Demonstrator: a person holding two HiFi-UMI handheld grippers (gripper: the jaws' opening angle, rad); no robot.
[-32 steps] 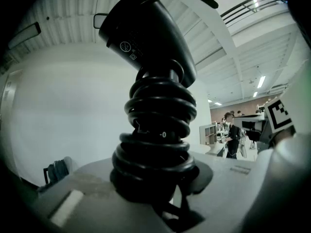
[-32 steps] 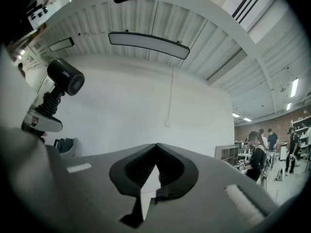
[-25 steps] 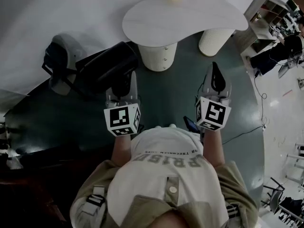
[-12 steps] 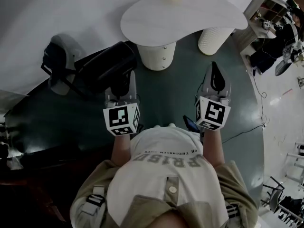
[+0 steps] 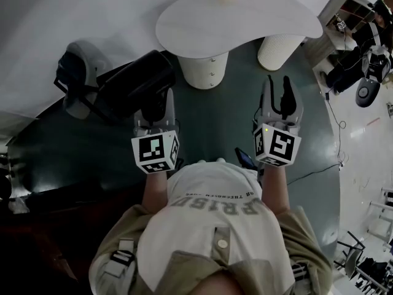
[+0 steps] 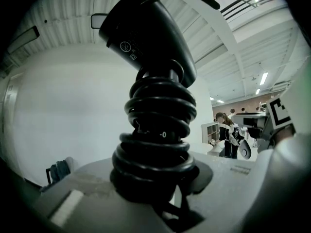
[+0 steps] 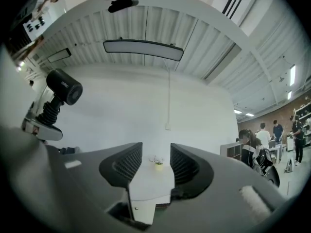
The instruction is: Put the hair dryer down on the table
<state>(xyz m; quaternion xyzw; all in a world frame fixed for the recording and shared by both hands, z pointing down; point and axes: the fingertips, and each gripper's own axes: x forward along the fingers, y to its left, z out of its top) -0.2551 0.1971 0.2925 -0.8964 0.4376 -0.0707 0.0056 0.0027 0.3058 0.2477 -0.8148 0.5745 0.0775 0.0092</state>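
Right tongs (image 5: pixel 280 97) have just been opening and are now standing moderately apart with nothing between them, so they are taking no part. Left tongs (image 5: pixel 156 106) are clamping the hair dryer (image 5: pixel 138 82) by its cord-wrapped handle, carrying it in the air short of the white bench (image 5: pixel 245 23), not yet resting on it.

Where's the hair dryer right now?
Head view, left side: the hair dryer is clamped in the left gripper, down-left of the white table.
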